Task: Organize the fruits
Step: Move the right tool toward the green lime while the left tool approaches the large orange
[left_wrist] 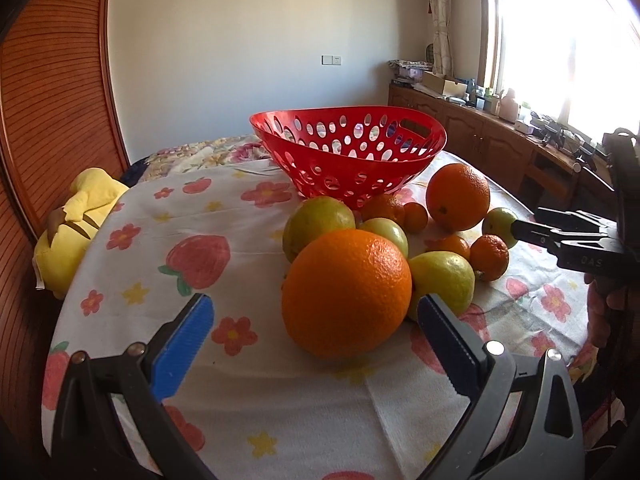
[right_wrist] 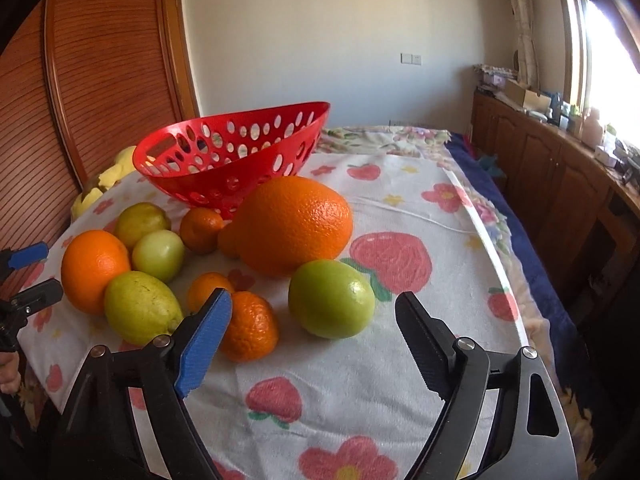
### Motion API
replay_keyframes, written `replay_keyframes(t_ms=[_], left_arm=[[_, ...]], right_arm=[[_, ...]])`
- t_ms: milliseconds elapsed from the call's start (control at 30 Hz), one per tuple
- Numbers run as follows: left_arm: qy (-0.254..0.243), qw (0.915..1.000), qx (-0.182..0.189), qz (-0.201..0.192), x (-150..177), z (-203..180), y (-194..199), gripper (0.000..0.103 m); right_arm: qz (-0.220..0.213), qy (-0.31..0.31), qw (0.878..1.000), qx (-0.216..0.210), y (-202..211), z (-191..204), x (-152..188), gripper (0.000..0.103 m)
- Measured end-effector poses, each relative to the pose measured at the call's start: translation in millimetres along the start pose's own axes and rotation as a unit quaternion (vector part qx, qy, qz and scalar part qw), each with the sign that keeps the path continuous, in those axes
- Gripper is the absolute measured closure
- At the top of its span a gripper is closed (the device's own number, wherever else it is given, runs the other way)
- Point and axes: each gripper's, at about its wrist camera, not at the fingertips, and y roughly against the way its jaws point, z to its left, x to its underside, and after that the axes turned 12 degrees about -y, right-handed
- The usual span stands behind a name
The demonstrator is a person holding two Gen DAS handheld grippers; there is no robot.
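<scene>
A red perforated basket (left_wrist: 352,148) (right_wrist: 224,160) stands empty at the back of the flowered cloth. Several oranges, mandarins and green fruits lie in front of it. My left gripper (left_wrist: 316,312) is open, its fingers on either side of a big orange (left_wrist: 346,292) (right_wrist: 94,270), not touching. My right gripper (right_wrist: 316,308) is open around a green fruit (right_wrist: 331,298) (left_wrist: 498,226), apart from it. A second big orange (right_wrist: 294,224) (left_wrist: 458,196) lies behind it. The right gripper also shows in the left wrist view (left_wrist: 520,230).
A yellow plush toy (left_wrist: 76,220) lies at the cloth's left edge by a wooden louvred door (left_wrist: 48,100). A wooden sideboard (right_wrist: 560,176) with clutter runs under the window on the right. The cloth (right_wrist: 420,208) drops off at its right edge.
</scene>
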Motion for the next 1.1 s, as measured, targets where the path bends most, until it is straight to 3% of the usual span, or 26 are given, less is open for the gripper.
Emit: replay_keyframes(t_ms=[600,767,1100], left_arm=[[-0.011,0.9997,0.02,0.008,-10,-3,-12,0.002],[-0.011,0.9997,0.022,0.009,-9,-5,-13,0.002],[-0.015,0.9996,0.022,0.009,-8,-7,-16,0.002]], right_arm=[[0.052,-0.035,0.998,-0.013,-27,-17,-12,0.027],[0.06,-0.051,0.997,-0.017,-31,-23,-14,0.043],[0.06,-0.045,0.997,-0.015,-26,-24,-12,0.045]])
